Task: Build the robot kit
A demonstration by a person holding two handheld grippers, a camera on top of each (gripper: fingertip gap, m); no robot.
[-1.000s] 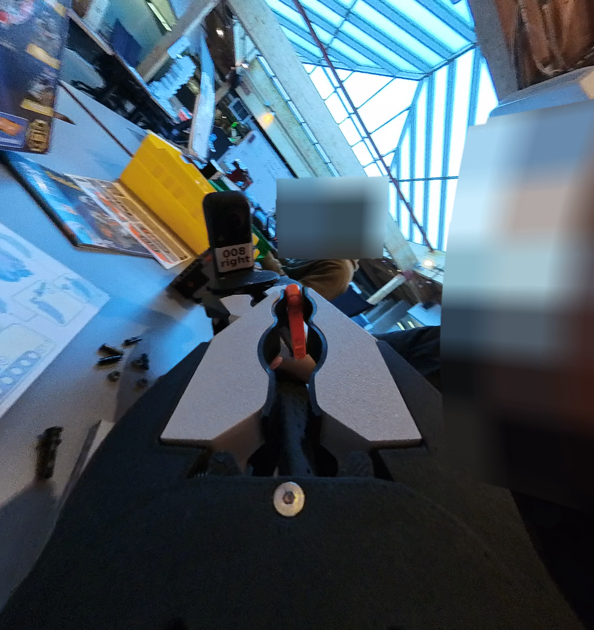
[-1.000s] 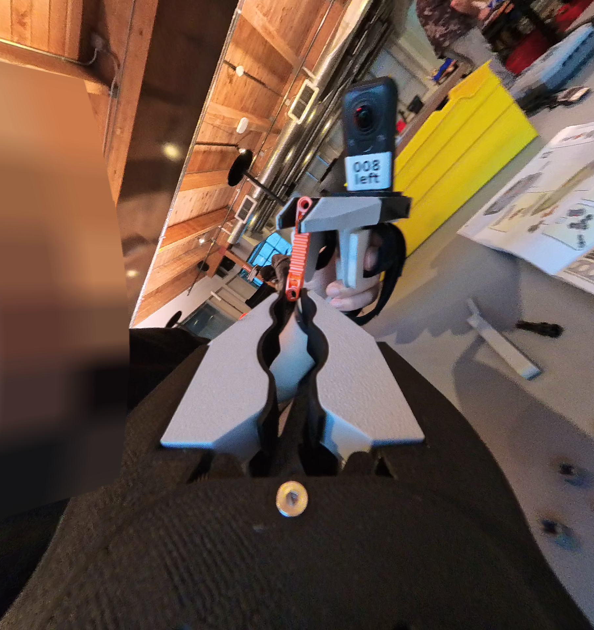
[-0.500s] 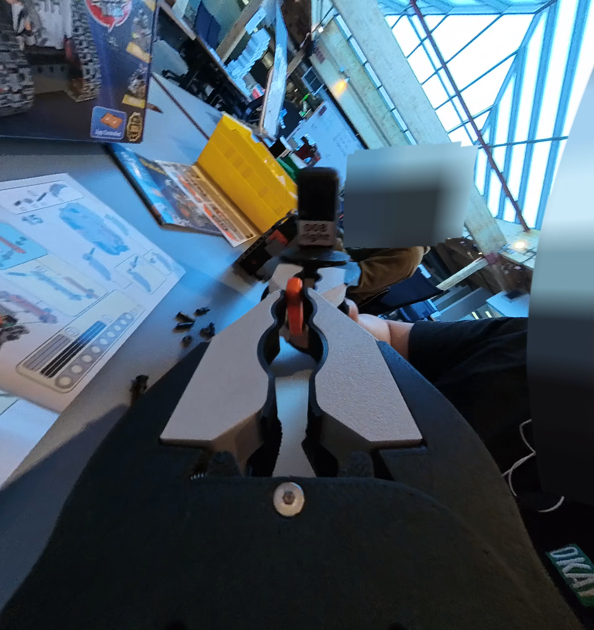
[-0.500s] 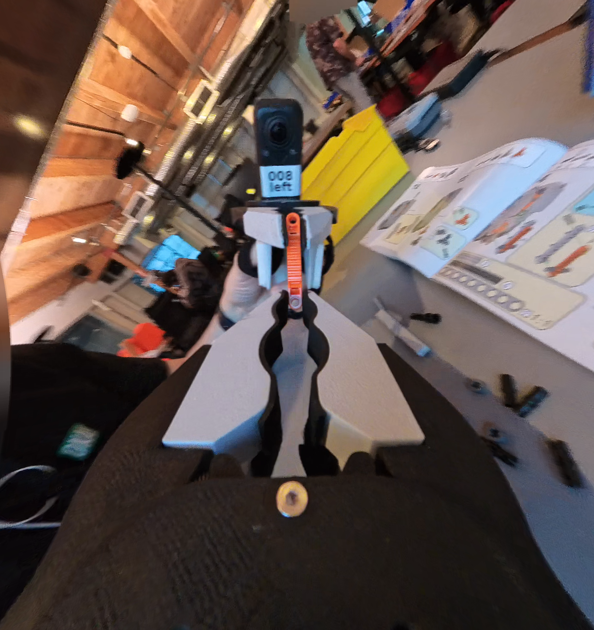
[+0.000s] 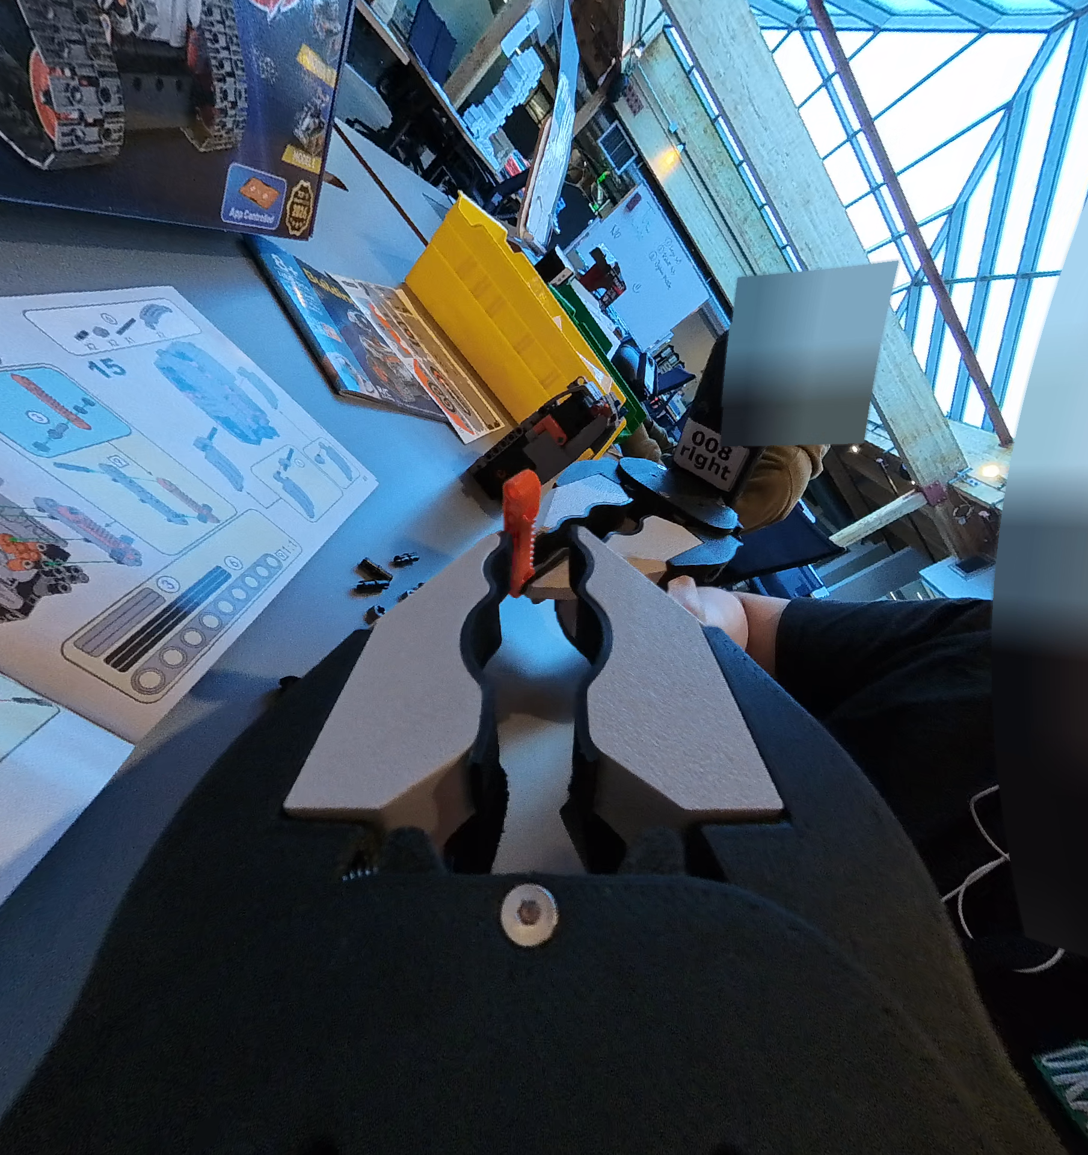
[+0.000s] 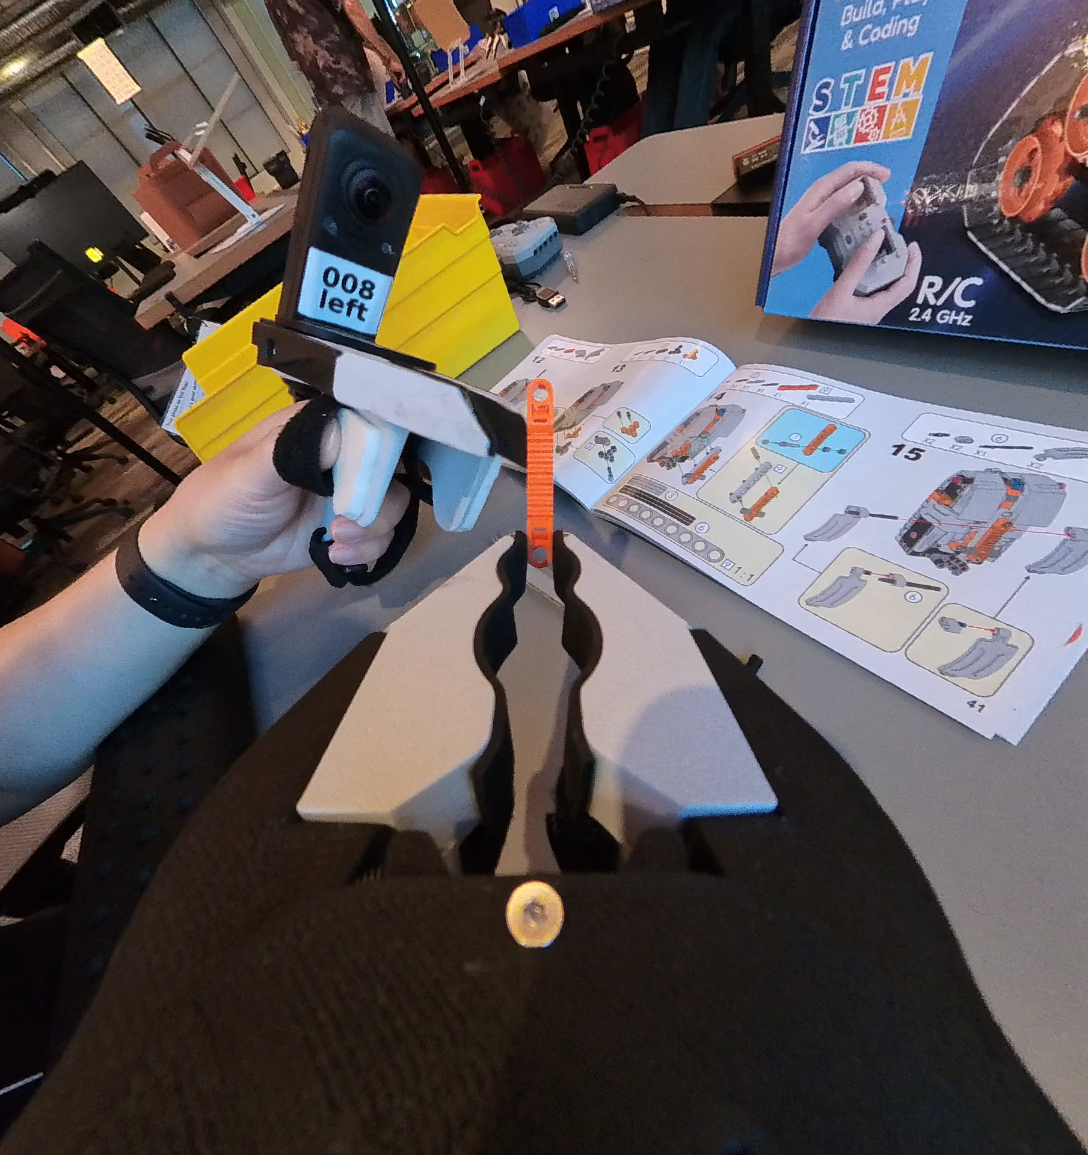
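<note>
While R gripper (image 6: 538, 544) pinches the lower end of the orange toothed beam (image 6: 539, 462), upright above the grey table (image 6: 685, 269), L gripper (image 5: 536, 545) meets its top, jaws narrow; can't tell if clamped. Instruction booklet (image 6: 841, 500) lies nearby.

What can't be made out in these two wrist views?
- Right wrist view: whether the left gripper touches the orange toothed strip; its fingers overlap side-on.
- Left wrist view: small black parts, too small to identify.
- Right wrist view: toy box, cut off by top and right edges.
</note>
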